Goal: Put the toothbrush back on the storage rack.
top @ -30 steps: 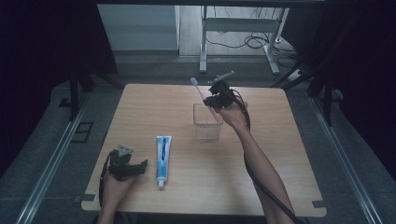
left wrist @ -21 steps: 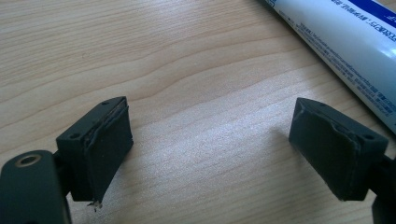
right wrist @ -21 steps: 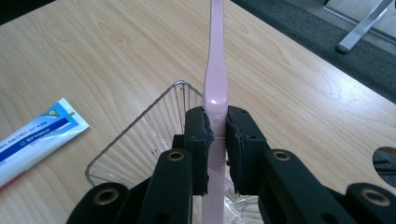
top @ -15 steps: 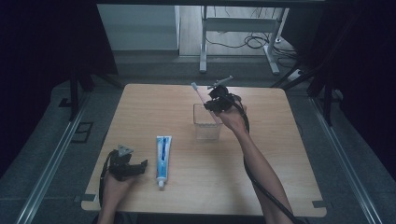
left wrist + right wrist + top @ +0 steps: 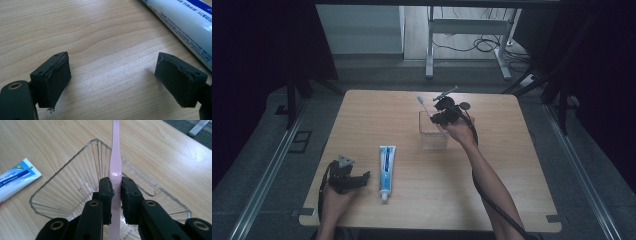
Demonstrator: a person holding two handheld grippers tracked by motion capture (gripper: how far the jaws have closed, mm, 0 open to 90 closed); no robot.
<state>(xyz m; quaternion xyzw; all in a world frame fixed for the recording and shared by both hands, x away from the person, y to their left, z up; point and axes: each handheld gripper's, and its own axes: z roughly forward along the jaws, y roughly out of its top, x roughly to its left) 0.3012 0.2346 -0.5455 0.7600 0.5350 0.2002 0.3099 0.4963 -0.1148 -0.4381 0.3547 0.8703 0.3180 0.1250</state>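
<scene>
Right gripper (image 5: pixel 115 192) clamps a pink toothbrush (image 5: pixel 115 167) by the handle, jaws pressed on both sides of it. I have it over the clear ribbed cup (image 5: pixel 62 187), handle end pointing down toward the cup's inside, head end (image 5: pixel 420 100) slanting up and away past the far rim. Whether the lower tip touches the cup floor I cannot tell; my own jaws hide it.

Left gripper (image 5: pixel 123 82) rests low over the wooden table (image 5: pixel 100 32), jaws spread wide, nothing between them. Toothpaste tube (image 5: pixel 386 165) lies flat just beside it, cap toward the near edge, well apart from the cup.

Progress, by my reckoning: brush picked up and brought to the cup; release into it not yet made. Tube untouched, likely next for the idle hand.
</scene>
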